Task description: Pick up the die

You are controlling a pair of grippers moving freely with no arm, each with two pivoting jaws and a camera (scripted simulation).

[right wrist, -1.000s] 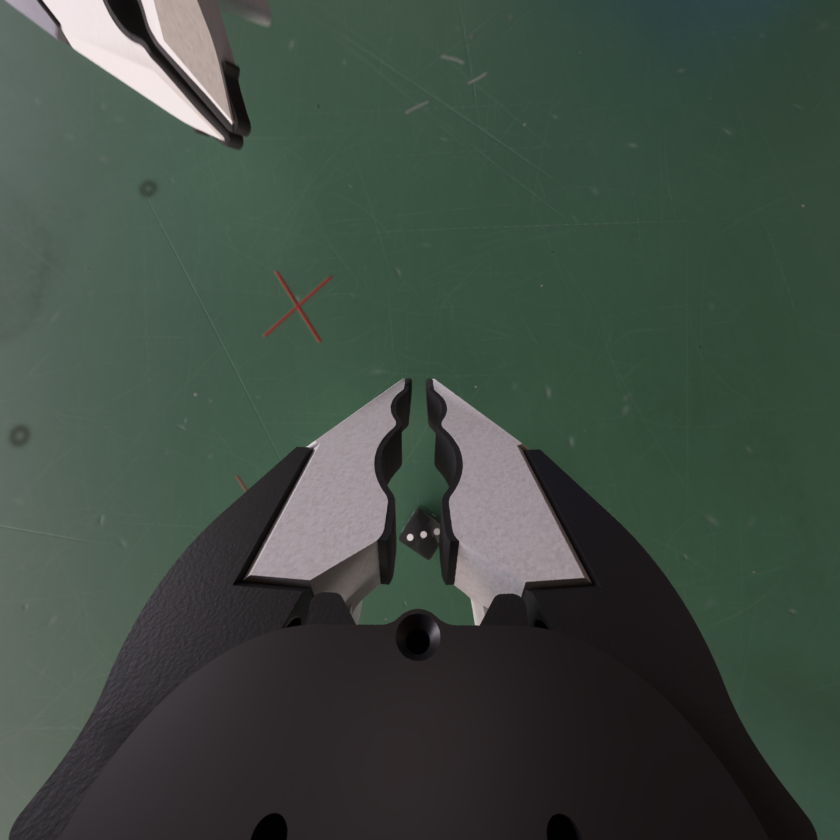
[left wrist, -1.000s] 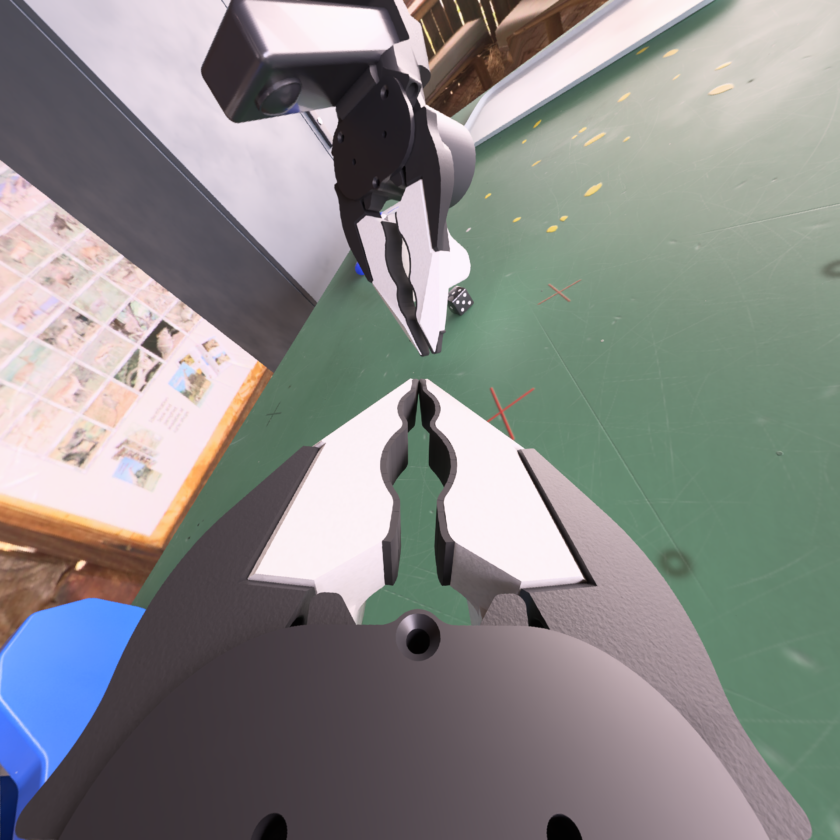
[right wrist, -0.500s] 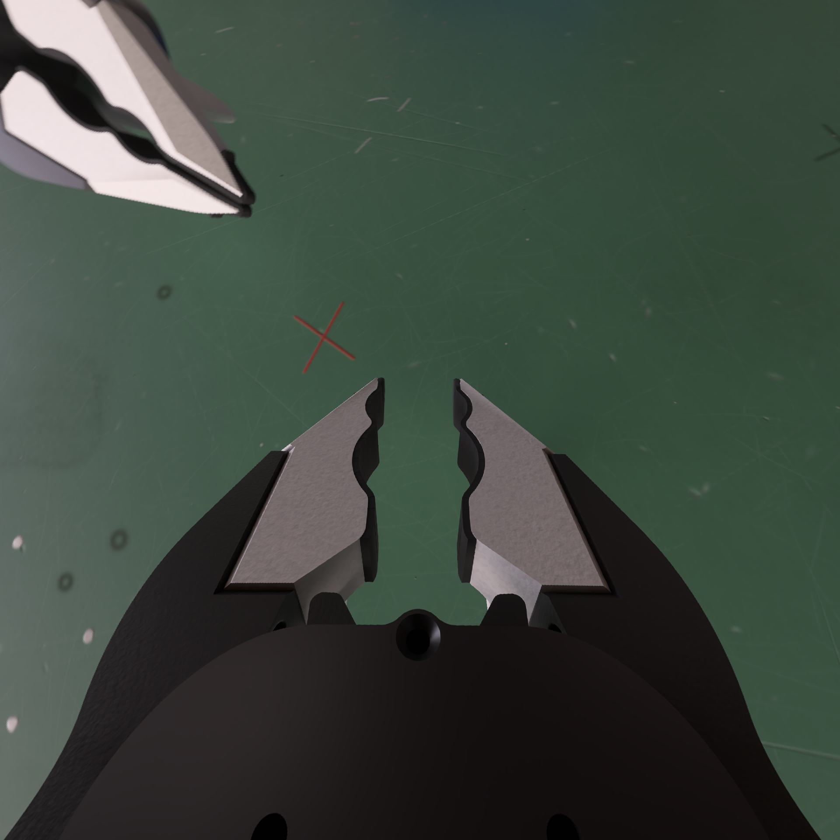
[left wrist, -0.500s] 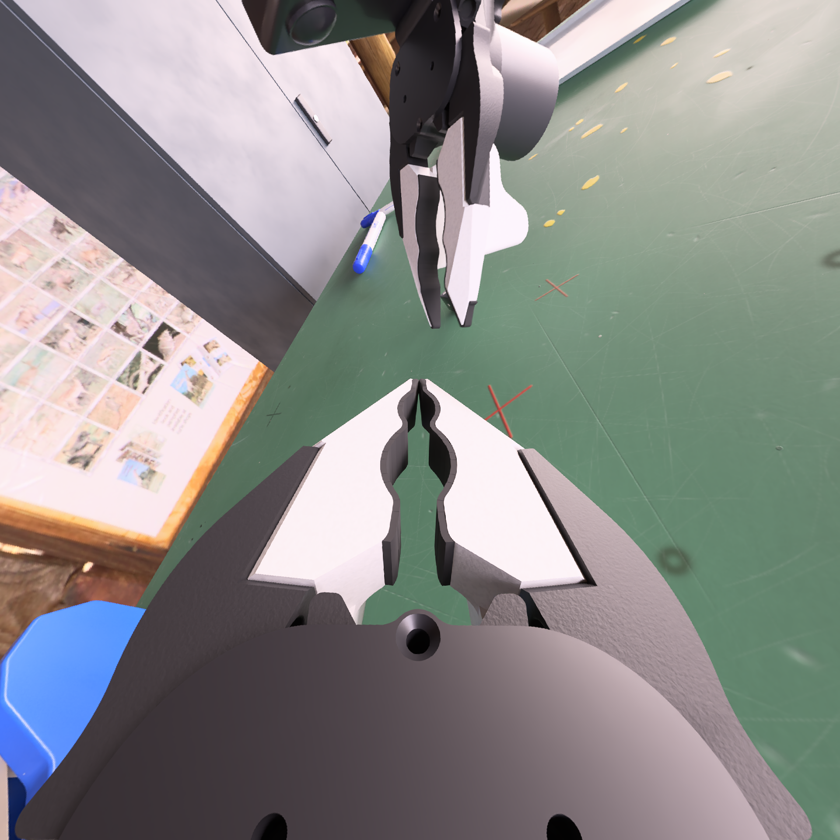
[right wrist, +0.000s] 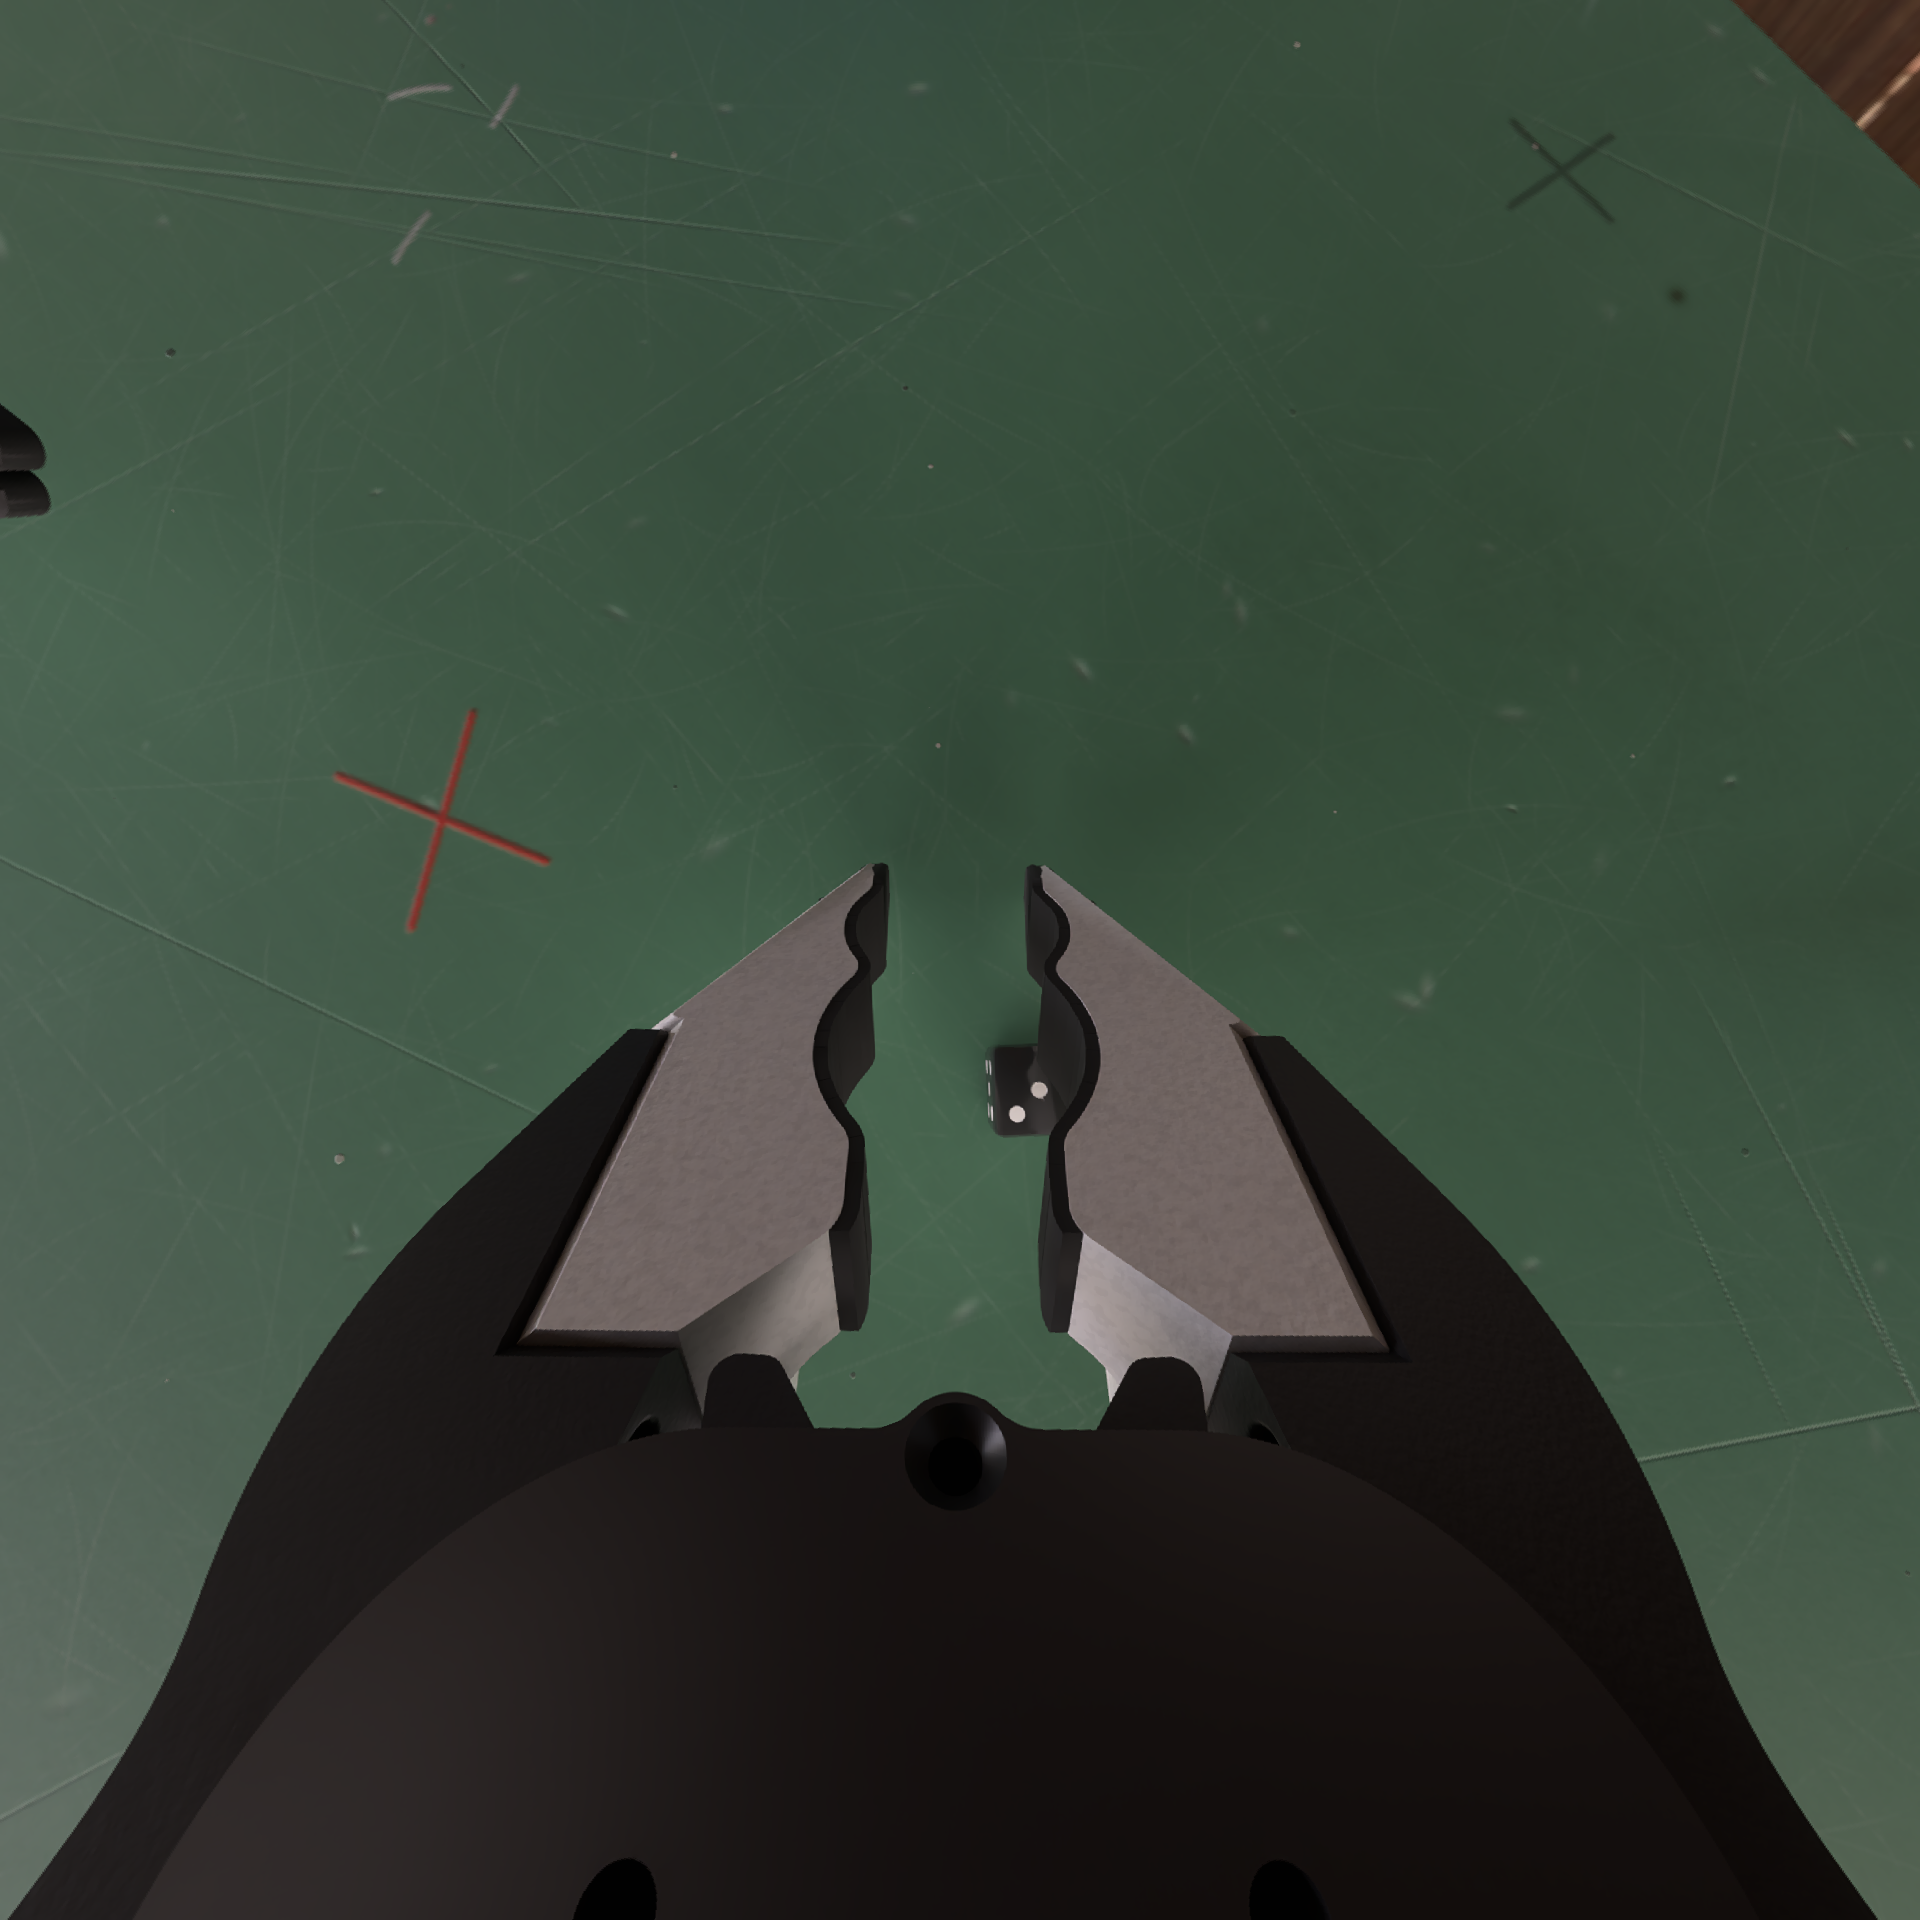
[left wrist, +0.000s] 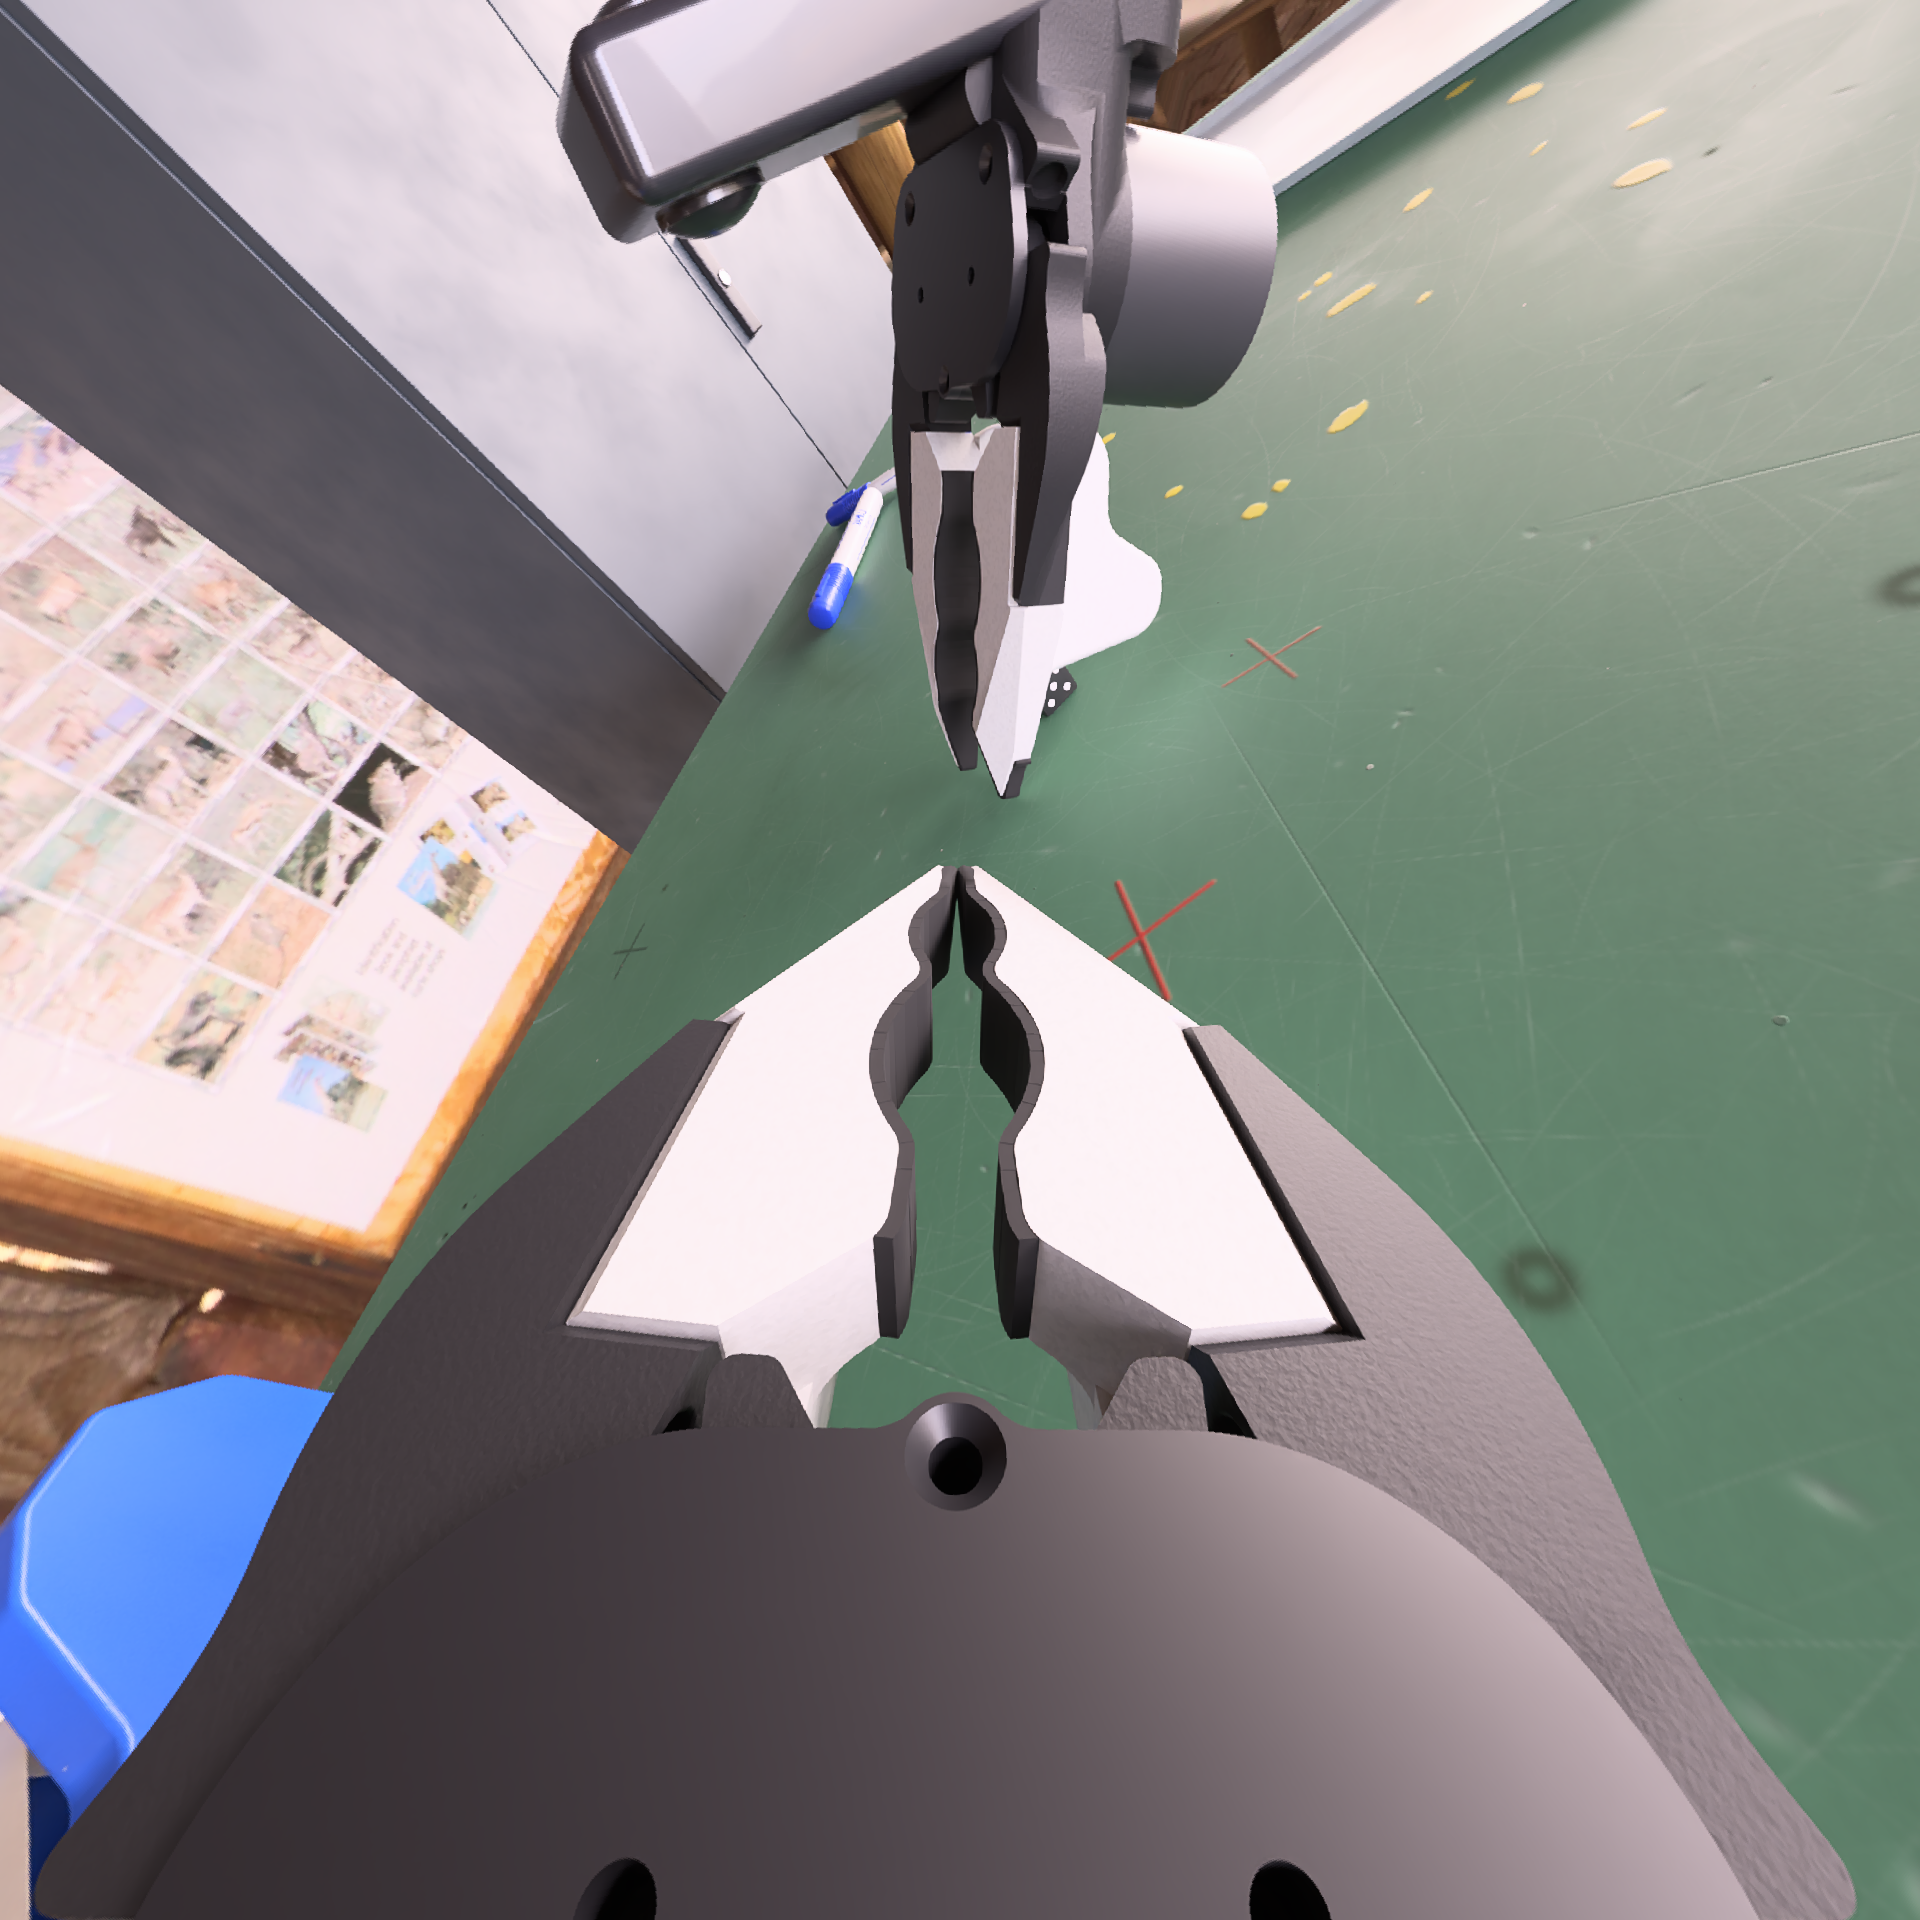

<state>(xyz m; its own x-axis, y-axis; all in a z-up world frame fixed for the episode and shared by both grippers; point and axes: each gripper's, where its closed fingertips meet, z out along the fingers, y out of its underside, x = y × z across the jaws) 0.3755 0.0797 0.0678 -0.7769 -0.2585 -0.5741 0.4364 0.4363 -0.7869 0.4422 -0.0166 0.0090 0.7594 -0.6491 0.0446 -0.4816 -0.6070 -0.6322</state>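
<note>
One small black cube die [right wrist: 1016, 1101] with white pips lies on the scratched green desk [right wrist: 1351, 623] between the parted fingers of the right tool [right wrist: 956, 868], partly hidden by one finger; left tool [left wrist: 956, 871] fingertips together, empty.

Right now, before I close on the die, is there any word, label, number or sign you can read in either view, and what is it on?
Framed poster: small print beside its photo grid, too blurred to read.
Blue-and-white marker: a tiny mark on the barrel, too small to read.
Die: no digits; two white pips on the face in view.
Green mat: a red cross and a dark cross, no words.
</note>
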